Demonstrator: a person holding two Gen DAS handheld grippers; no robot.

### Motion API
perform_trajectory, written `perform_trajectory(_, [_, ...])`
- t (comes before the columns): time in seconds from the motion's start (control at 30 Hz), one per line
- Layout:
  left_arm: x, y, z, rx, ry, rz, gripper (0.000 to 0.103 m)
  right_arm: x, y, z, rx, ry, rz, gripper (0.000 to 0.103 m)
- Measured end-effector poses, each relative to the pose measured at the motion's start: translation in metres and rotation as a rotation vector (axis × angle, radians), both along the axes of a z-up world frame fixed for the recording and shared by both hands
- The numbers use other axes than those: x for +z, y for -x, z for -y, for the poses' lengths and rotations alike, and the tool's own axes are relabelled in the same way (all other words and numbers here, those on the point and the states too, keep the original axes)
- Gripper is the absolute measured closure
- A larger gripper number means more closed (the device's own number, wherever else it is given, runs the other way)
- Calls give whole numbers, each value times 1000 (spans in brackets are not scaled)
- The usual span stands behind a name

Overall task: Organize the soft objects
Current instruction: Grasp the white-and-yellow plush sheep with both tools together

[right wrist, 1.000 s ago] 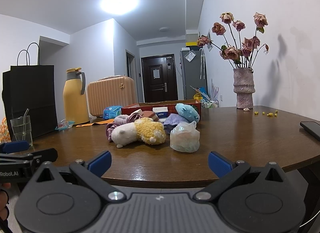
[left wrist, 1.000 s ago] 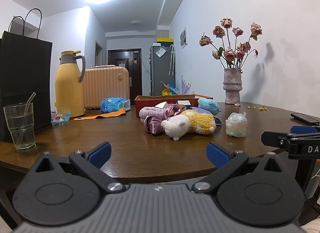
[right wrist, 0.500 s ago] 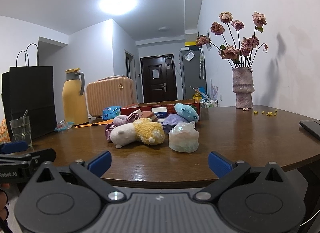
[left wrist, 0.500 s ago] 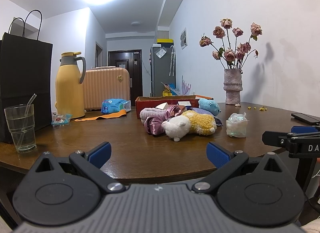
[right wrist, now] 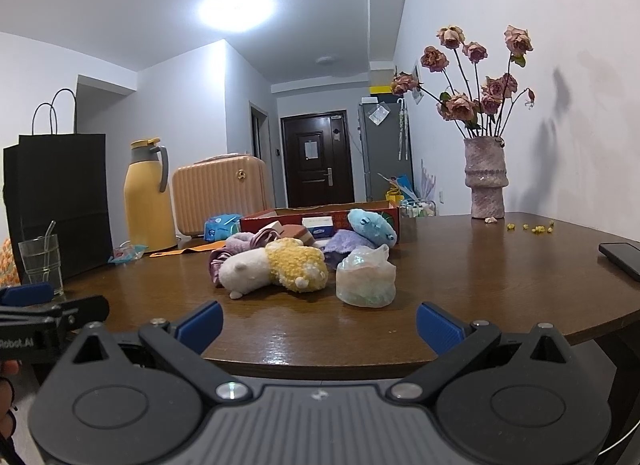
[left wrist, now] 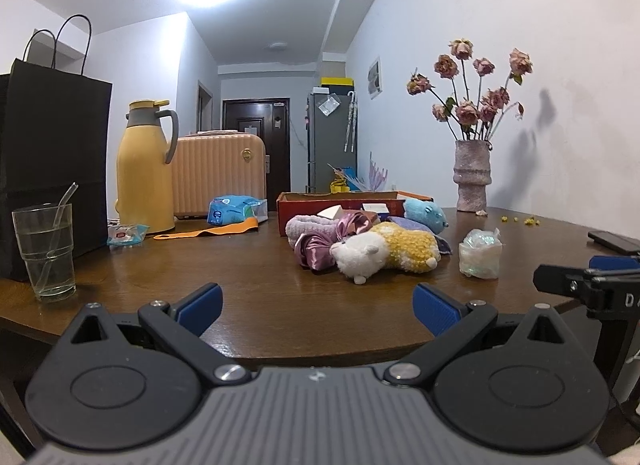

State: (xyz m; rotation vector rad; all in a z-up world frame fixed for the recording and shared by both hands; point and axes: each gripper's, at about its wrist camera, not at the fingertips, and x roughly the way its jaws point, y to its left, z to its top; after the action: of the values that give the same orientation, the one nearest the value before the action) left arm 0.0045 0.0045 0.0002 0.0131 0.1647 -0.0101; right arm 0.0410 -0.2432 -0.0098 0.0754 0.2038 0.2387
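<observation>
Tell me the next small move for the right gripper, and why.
Probably ease the right gripper forward toward the white-and-yellow plush. It is open and empty, short of the table edge, and that plush lies nearest in the pile.

The plush toy (right wrist: 276, 267) is showing a white head and a nubbly yellow body; beside it, a satin scrunchie (left wrist: 316, 249) is gleaming mauve. A sky-blue plush (right wrist: 372, 225) is lying against the red box (left wrist: 340, 203). The table (left wrist: 240, 285) is shining dark brown — the jug (left wrist: 144, 173) mustard yellow, the suitcase (left wrist: 218, 175) ribbed peach.
</observation>
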Motion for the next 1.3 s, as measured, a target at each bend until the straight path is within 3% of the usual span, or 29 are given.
perform_trajectory(0.13, [8, -10, -7, 11, 37, 46, 0, 7, -5, 4, -14, -11, 42, 0])
perform_trajectory(0.23, [13, -27, -17, -37, 101, 74, 0, 13, -18, 5, -9, -17, 77, 0])
perform_trajectory(0.33, [14, -58, -16, -42, 90, 15, 0, 12, -38, 0, 40, -16, 97, 0])
perform_trajectory(0.5, [6, -99, -10, -50, 30, -34, 0, 4, -78, -20, 167, 49, -15, 0])
perform_trajectory(0.63, [9, -133, -14, -102, 99, -116, 0, 8, -111, -27, 218, 43, -46, 2])
perform_trajectory(0.73, [12, -159, -17, -127, 174, -179, 13, 15, -137, -37, 215, 103, -34, 9])
perform_trajectory(0.87, [12, -188, -21, -137, 213, -224, 32, 20, -185, -40, 259, 96, -133, 42])
perform_trajectory(0.9, [10, -194, -22, -139, 221, -243, 34, 20, -194, -40, 260, 93, -159, 46])
perform_trajectory(1.17, [4, -226, -24, -213, 307, -364, 37, 17, -235, -47, 261, 122, -277, 45])
perform_trajectory(1.2, [4, -231, -25, -223, 324, -382, 39, 16, -238, -47, 276, 126, -293, 45])
perform_trajectory(1.27, [4, -237, -24, -248, 343, -398, 56, 16, -243, -46, 311, 133, -305, 46])
perform_trajectory(1.3, [4, -239, -23, -250, 345, -405, 56, 17, -243, -46, 329, 137, -310, 48])
